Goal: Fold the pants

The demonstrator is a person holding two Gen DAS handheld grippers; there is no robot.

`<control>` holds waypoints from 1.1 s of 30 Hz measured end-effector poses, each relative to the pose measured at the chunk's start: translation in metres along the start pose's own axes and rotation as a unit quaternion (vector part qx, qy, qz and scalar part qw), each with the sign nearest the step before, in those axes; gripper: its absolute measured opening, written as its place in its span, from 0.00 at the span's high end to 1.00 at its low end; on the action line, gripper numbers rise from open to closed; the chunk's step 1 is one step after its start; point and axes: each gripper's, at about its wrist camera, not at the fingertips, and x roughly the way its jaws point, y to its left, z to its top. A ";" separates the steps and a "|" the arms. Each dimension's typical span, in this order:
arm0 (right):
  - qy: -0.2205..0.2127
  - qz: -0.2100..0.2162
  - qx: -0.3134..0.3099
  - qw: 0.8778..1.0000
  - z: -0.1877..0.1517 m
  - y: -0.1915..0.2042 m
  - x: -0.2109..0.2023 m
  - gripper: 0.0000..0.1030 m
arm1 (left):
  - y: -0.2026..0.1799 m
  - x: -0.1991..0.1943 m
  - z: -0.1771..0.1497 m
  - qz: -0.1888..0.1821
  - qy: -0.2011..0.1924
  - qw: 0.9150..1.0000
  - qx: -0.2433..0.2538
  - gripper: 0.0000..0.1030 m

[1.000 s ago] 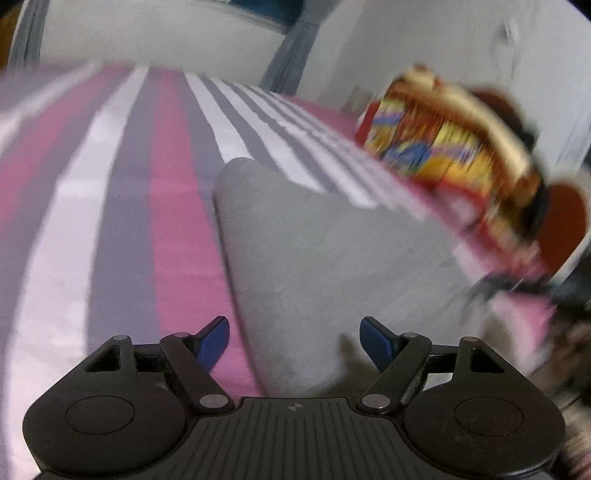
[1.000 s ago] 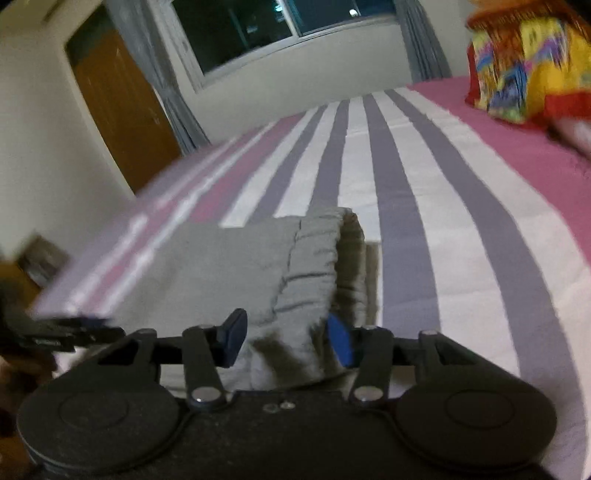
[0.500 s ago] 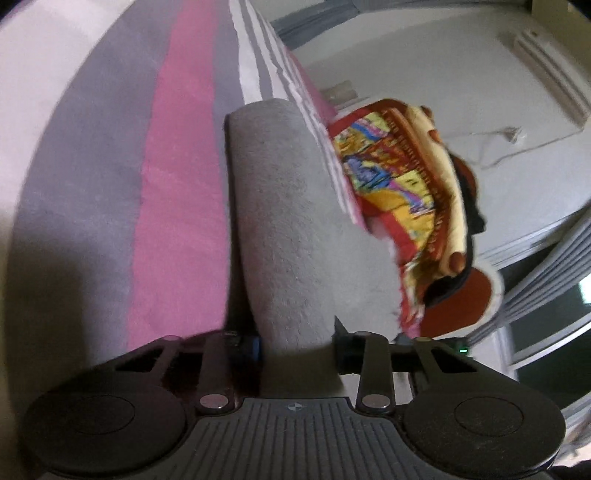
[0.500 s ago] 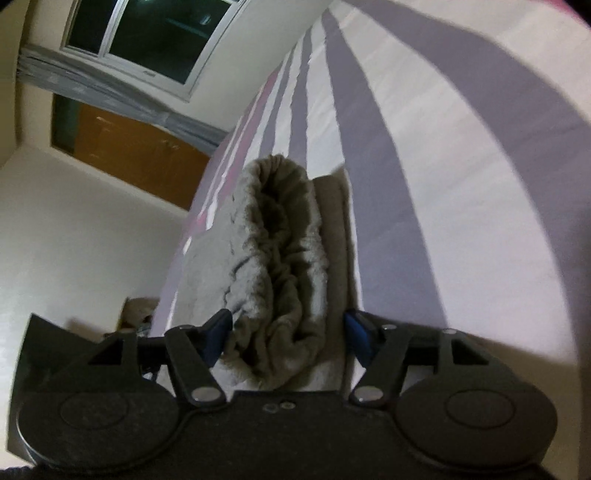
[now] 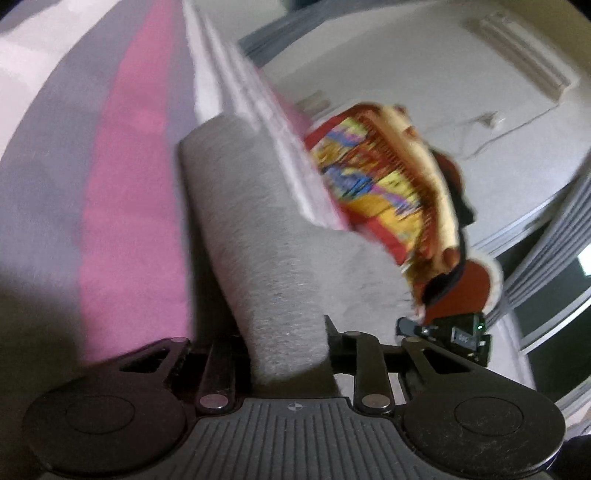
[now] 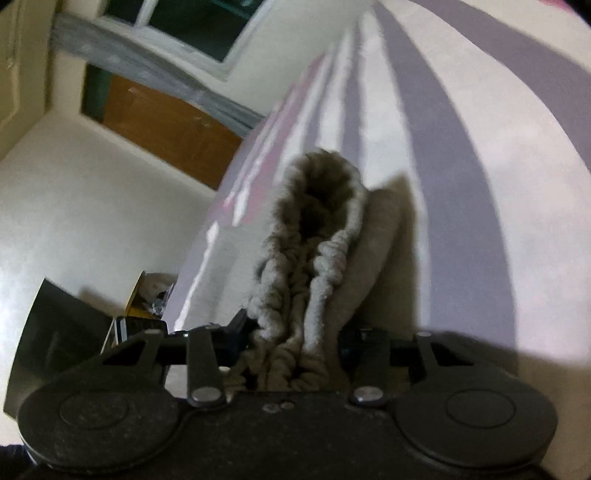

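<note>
Grey pants (image 5: 258, 236) on a bed (image 5: 125, 184) with pink, grey and white stripes. Folded into a long soft strip, running away from the left gripper (image 5: 288, 339). Near end of the strip right between that gripper's 2 fingers, filling the gap. Jaws closing, both sides pressing on the cloth.

At the other end, the bunched waistband (image 6: 314, 258) of the pants, all wrinkly, with a dark opening at the top. Tucked between the fingers of the right gripper (image 6: 295, 343). Jaws closing here too, squeezed against the gathered cloth on both sides. Flat grey layer of the pants just beside the waistband, lying on the bed.

Bright blanket (image 5: 388, 192), red, yellow and blue, heaped on the bed past the pants, close to the far side of the strip. White wall (image 5: 424, 74) behind it. Small black part with a green light (image 5: 458, 332) near the left gripper's right finger.

Dark window (image 6: 199, 26) high up in the right wrist view, grey curtain (image 6: 147, 62) under it, brown door (image 6: 166, 129) below. Clutter (image 6: 147, 295) on the floor beside the bed, too blurry to name.
</note>
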 end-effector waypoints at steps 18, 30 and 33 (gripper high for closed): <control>0.001 0.019 -0.037 0.999 0.166 0.025 0.120 0.60 | 0.032 0.000 0.189 0.047 -0.068 0.996 0.032 0.75; 0.018 -0.004 0.057 0.998 0.129 -0.053 0.142 0.46 | 0.097 0.026 0.180 0.080 -0.052 0.995 -0.007 0.64; 0.010 -0.060 0.025 0.998 0.135 -0.034 0.136 0.25 | 0.075 0.021 0.170 0.140 -0.052 0.988 0.034 0.42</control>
